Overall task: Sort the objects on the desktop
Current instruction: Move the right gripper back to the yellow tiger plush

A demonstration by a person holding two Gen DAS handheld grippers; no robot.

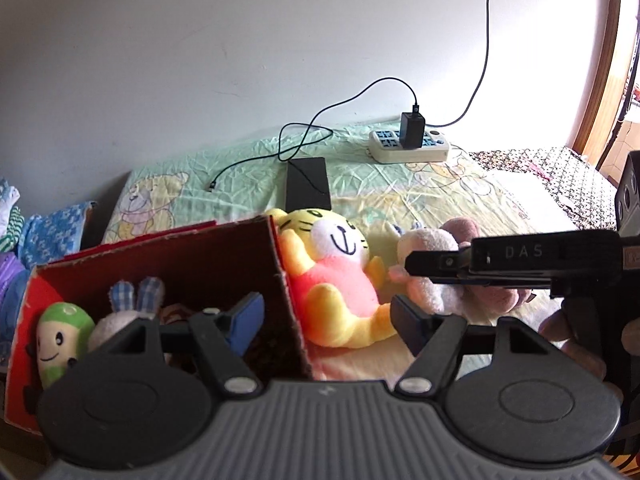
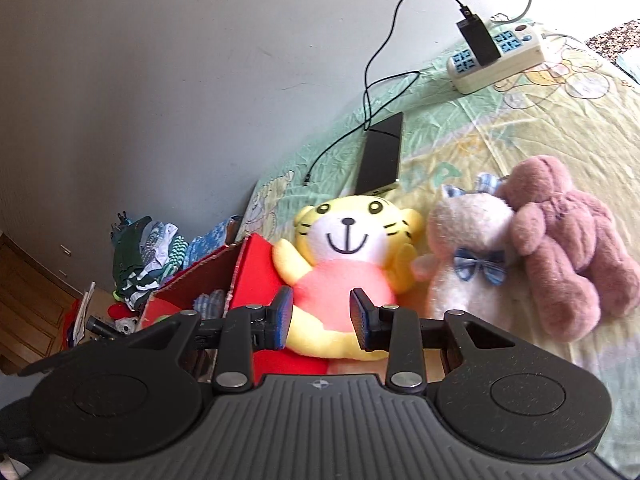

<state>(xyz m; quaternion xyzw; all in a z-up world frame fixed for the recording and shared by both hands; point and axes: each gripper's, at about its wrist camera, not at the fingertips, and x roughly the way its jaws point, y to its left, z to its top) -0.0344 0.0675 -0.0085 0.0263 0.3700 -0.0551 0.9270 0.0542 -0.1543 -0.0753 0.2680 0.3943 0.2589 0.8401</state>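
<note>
Right wrist view: the red box (image 2: 256, 268) stands on the bed (image 2: 520, 128) at left, and the yellow tiger plush (image 2: 352, 264) lies against its wall, head toward the far wall, long axis running away from the camera. The right gripper (image 2: 320, 320) has its fingers spread on either side of the tiger's belly, though contact probably has not been made. The left gripper (image 1: 324, 318), fingers also spread and empty, sits above the box's edge, so the right is nearer. The white bunny (image 2: 468, 256) lies just right.
</note>
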